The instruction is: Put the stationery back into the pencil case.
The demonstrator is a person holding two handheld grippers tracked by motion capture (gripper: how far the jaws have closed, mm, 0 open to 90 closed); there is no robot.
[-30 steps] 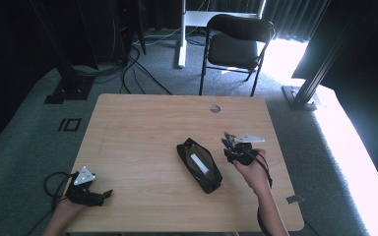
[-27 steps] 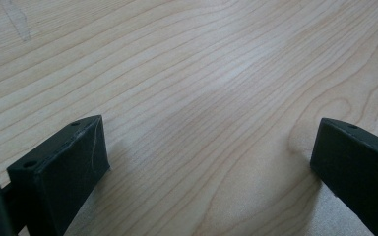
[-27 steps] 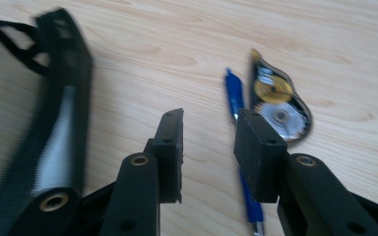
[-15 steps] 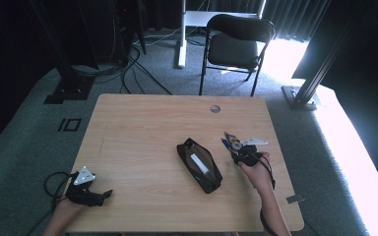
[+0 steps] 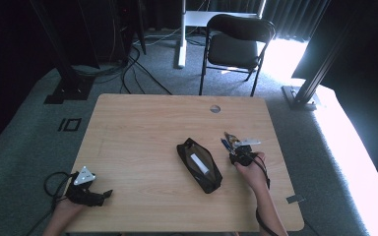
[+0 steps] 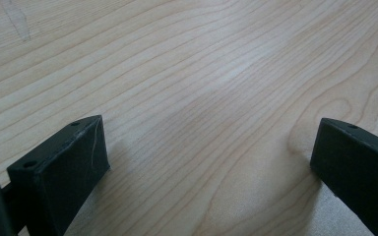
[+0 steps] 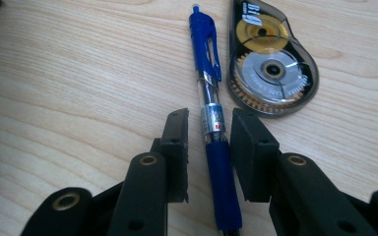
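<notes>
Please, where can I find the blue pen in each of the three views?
High view: blue pen right of centre, at the right tongs.
Right gripper view: centre, between the open right tongs.
Left gripper view: bare table between the open left tongs.
Shared landmark: the correction tape beside the pen.
</notes>
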